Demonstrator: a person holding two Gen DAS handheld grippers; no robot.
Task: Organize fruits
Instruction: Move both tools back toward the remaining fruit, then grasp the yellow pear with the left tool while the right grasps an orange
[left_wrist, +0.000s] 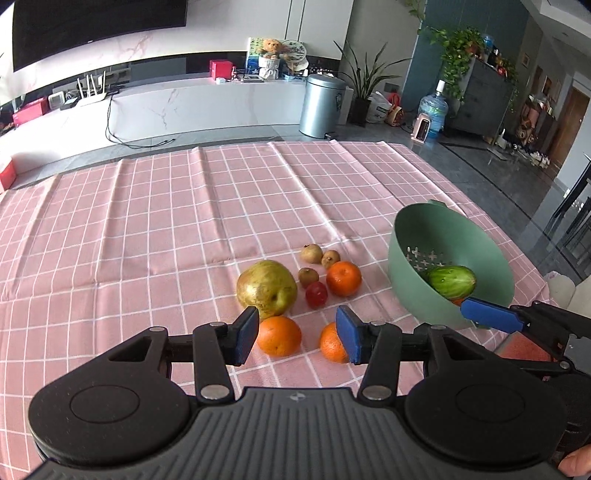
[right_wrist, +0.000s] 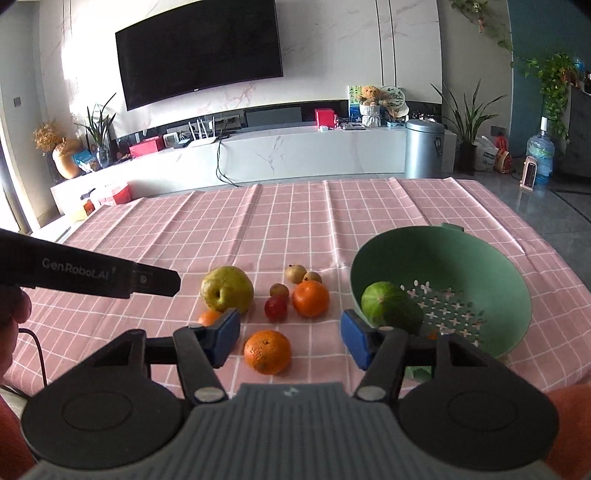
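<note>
Loose fruit lies on the pink checked tablecloth (left_wrist: 147, 229): a yellow-green pear (left_wrist: 266, 288), three oranges (left_wrist: 343, 278) (left_wrist: 279, 336) (left_wrist: 332, 343), a small red fruit (left_wrist: 316, 294) and three small brown fruits (left_wrist: 311, 253). A green colander bowl (left_wrist: 406, 280) at the right holds a green melon-like fruit (left_wrist: 452, 282). My left gripper (left_wrist: 297, 338) is open and empty just above the two near oranges. My right gripper (right_wrist: 290, 338) is open and empty over a near orange (right_wrist: 267, 351), next to the bowl (right_wrist: 509, 295); one blue pad of it shows by the bowl's rim in the left wrist view.
The table's far edge faces a white TV bench (right_wrist: 295, 151) and a metal bin (left_wrist: 322, 105). Its right edge drops to a dark tiled floor (left_wrist: 517, 177). The left gripper's black body (right_wrist: 96, 275) reaches in from the left in the right wrist view.
</note>
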